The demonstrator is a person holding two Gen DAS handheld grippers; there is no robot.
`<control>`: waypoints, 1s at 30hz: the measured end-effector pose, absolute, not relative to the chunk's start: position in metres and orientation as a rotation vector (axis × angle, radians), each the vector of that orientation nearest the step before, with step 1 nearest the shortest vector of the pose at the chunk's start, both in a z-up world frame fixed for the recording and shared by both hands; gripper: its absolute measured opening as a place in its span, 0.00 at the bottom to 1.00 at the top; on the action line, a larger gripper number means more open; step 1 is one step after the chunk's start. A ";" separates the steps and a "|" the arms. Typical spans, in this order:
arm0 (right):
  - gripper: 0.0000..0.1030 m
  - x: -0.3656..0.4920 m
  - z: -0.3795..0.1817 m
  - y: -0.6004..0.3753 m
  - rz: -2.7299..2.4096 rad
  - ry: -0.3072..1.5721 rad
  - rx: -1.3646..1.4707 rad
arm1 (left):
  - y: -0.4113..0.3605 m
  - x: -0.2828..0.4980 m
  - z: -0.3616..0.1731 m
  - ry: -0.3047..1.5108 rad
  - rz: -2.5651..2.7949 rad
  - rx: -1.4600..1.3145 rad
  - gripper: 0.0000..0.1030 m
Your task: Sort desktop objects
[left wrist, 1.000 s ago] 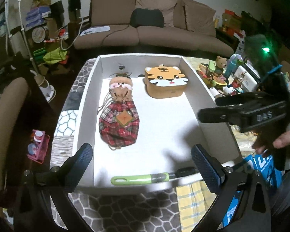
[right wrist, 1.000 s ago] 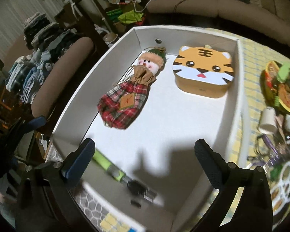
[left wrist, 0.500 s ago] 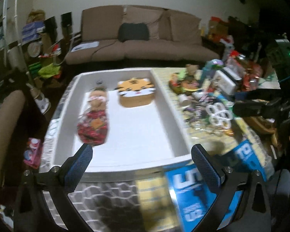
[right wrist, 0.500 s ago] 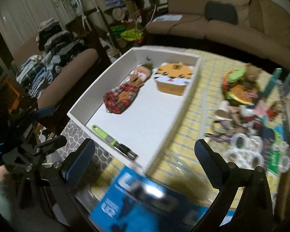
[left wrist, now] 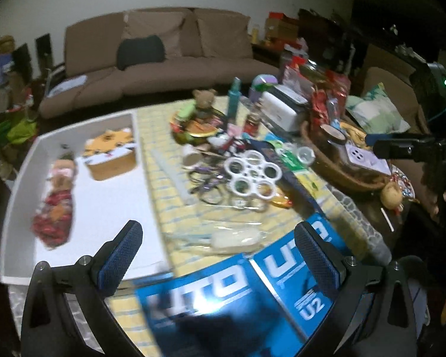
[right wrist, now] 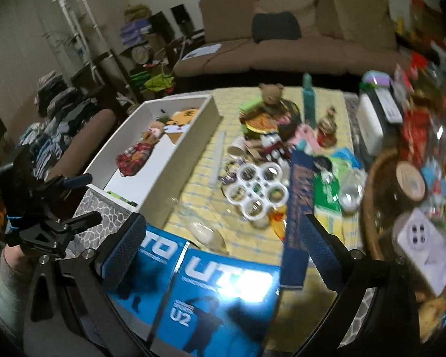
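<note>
Hovering wide open and empty, both tongs (left wrist: 217, 255) (right wrist: 223, 247) frame the blue box (left wrist: 252, 294), white tray (left wrist: 20, 178) to their left.

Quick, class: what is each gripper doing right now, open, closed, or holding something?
Left gripper: open, holding nothing.
Right gripper: open, holding nothing.

The blue book (left wrist: 246, 297) runs off the bottom edge and its big letters are smeared. The green tool (right wrist: 120, 197) mostly hides behind the white box (right wrist: 190, 148) wall. The doll (left wrist: 55, 205) looks fuzzy.
</note>
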State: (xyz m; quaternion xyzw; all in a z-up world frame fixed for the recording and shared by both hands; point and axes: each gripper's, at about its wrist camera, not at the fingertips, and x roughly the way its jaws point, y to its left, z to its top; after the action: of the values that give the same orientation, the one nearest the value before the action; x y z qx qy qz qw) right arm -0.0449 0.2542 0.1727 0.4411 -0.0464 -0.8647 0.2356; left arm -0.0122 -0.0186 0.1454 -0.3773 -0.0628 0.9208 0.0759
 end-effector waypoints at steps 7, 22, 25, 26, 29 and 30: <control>0.81 -0.068 0.112 0.289 -2.298 -0.370 1.229 | 0.003 -0.067 0.111 -0.279 2.685 -1.210 1.00; 0.44 -0.156 0.030 0.275 -2.389 -0.289 1.334 | 0.027 -0.175 0.047 -0.180 2.614 -1.435 0.57; 0.42 -0.166 0.018 0.269 -2.385 -0.246 1.366 | 0.028 -0.184 0.033 -0.191 2.590 -1.469 0.57; 0.41 -0.166 0.016 0.268 -2.382 -0.239 1.371 | 0.028 -0.186 0.029 -0.205 2.580 -1.470 0.57; 0.34 -0.170 0.008 0.261 -2.363 -0.203 1.388 | 0.030 -0.190 0.020 -0.215 2.557 -1.483 0.52; 0.33 -0.171 0.006 0.259 -2.361 -0.192 1.387 | 0.030 -0.191 0.018 -0.224 2.548 -1.485 0.46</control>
State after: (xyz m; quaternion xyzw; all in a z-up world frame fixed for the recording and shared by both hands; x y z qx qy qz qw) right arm -0.1712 0.2587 0.0063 0.4953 -0.0687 -0.8433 0.1969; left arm -0.1905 0.0298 0.0176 -0.5000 -0.0753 0.8579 0.0915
